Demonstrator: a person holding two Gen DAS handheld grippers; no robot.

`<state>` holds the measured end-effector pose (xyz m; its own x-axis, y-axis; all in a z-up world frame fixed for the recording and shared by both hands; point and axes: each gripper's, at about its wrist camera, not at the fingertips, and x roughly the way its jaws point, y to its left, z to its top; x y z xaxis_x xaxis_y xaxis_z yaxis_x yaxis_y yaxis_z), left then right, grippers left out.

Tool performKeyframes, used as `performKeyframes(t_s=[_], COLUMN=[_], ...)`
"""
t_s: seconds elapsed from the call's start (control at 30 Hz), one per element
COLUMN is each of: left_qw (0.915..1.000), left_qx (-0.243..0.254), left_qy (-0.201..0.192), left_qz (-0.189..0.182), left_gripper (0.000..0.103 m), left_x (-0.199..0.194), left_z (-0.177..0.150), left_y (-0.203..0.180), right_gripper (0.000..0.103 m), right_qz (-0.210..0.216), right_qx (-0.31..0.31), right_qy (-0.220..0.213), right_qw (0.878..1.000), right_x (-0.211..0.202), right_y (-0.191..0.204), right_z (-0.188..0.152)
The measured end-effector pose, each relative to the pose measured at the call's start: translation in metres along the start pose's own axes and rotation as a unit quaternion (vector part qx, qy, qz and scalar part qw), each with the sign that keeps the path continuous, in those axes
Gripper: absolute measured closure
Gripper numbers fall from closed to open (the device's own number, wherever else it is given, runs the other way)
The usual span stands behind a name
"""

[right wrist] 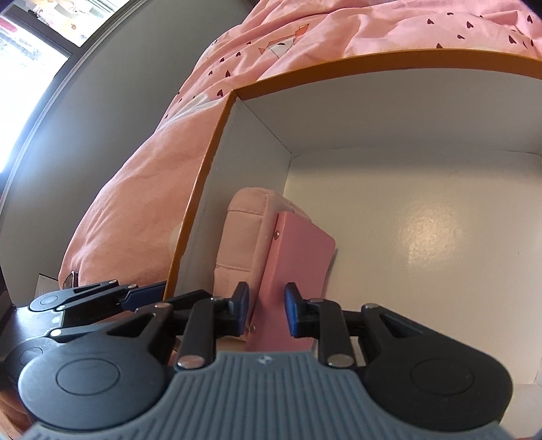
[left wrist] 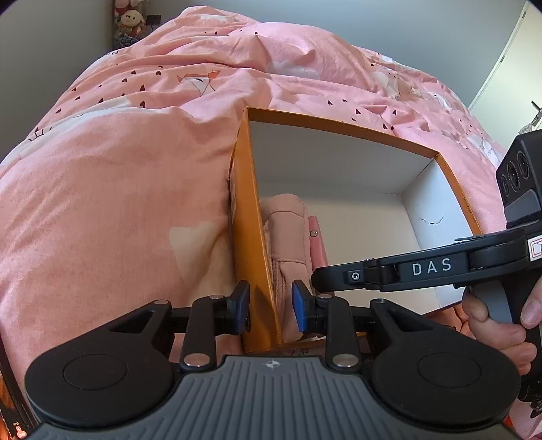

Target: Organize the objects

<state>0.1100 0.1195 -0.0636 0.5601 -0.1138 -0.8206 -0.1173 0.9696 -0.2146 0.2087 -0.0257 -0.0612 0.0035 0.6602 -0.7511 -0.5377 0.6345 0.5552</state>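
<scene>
An orange box [left wrist: 338,130] with a white inside lies on a pink duvet. A pink fabric pouch [left wrist: 288,230] stands against its left wall, and a flat pink case [right wrist: 298,257] with snap studs leans on the pouch. My left gripper [left wrist: 271,304] straddles that wall, one pad outside and one inside, shut on the wall with pouch fabric pressed in. My right gripper [right wrist: 267,304] reaches down into the box, the pink case between its pads; a slim gap shows at the left pad, so it is open. It comes in from the right in the left wrist view, right gripper [left wrist: 325,277].
The pink duvet [left wrist: 118,176] with small dark hearts surrounds the box on all sides. Most of the box floor [right wrist: 423,237] to the right of the case is bare white. A hand [left wrist: 494,325] holds the right gripper's handle. Plush toys [left wrist: 130,20] sit in the far corner.
</scene>
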Motion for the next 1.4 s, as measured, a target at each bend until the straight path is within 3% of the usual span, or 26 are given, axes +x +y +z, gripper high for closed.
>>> performKeyframes(t_s=[0.1, 0.2, 0.27, 0.4, 0.57, 0.7, 1.17, 1.3, 1.4], left_qw=[1.0, 1.0, 0.9999, 0.9999, 0.9998, 0.9998, 0.9998, 0.9998, 0.9999], left_qx=[0.001, 0.002, 0.0, -0.004, -0.013, -0.014, -0.017, -0.013, -0.012], left_qy=[0.0, 0.006, 0.01, 0.011, 0.011, 0.011, 0.007, 0.008, 0.008], left_qz=[-0.002, 0.001, 0.003, 0.007, 0.005, 0.005, 0.009, 0.01, 0.008], left_gripper=[0.071, 0.071, 0.071, 0.072, 0.072, 0.072, 0.072, 0.072, 0.075], left_x=[0.001, 0.005, 0.008, 0.01, 0.011, 0.011, 0.009, 0.009, 0.009], left_z=[0.0, 0.0, -0.002, -0.004, -0.006, -0.006, -0.004, -0.006, -0.005], left_y=[-0.001, -0.002, -0.002, 0.0, 0.003, 0.002, 0.0, -0.001, -0.001], right_gripper=[0.086, 0.086, 0.087, 0.094, 0.096, 0.096, 0.089, 0.089, 0.094], right_qz=[-0.003, -0.007, -0.027, -0.058, -0.016, 0.007, -0.002, -0.02, -0.052], right_qx=[-0.005, -0.026, -0.074, -0.188, -0.141, -0.107, -0.072, -0.119, -0.209], right_qy=[0.001, 0.002, 0.0, -0.003, 0.004, -0.014, -0.028, -0.025, -0.019], right_qw=[1.0, 1.0, 0.997, 0.98, 0.99, 0.994, 0.997, 0.992, 0.976], right_x=[0.002, 0.004, 0.005, 0.007, 0.015, 0.015, 0.006, 0.011, 0.014], right_y=[0.0, 0.004, 0.017, 0.042, 0.027, 0.017, 0.01, 0.024, 0.044], right_z=[-0.001, -0.002, -0.004, -0.005, 0.004, -0.001, -0.003, -0.004, -0.003])
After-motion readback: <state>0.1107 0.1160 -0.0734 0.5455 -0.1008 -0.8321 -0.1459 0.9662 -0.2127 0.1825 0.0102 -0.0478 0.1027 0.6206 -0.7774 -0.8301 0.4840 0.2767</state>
